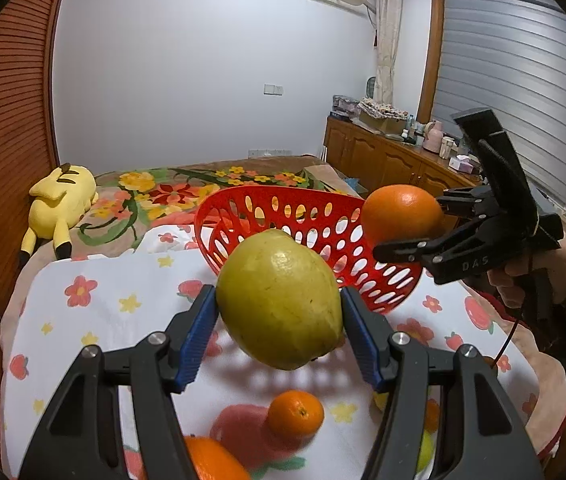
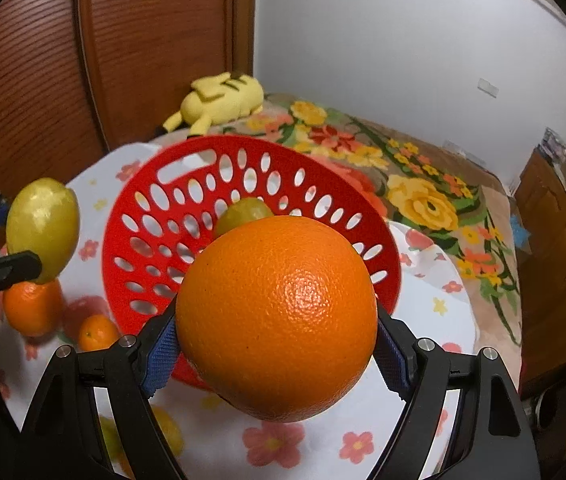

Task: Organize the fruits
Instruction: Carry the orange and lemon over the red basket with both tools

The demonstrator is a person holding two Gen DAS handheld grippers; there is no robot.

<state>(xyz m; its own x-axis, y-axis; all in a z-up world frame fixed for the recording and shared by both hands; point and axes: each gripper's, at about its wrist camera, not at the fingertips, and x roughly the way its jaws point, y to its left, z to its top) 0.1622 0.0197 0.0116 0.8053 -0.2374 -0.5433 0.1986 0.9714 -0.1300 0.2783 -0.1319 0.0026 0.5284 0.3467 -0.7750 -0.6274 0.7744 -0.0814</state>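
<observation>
While aloft near red basket [image 2: 155,216] | left gripper [image 1: 279,304] clamped on lemon [image 1: 279,300] | right gripper [image 2: 279,340] clamped on orange [image 2: 277,320] | one yellow fruit [image 2: 245,214] inside basket

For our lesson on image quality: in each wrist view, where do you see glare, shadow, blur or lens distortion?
Left wrist view: the wardrobe bows with fisheye curve, the small orange below is soft, and the basket throws a dotted shadow on the cloth. Right wrist view: glare spots the big orange; black vignette fills the corners.
</observation>
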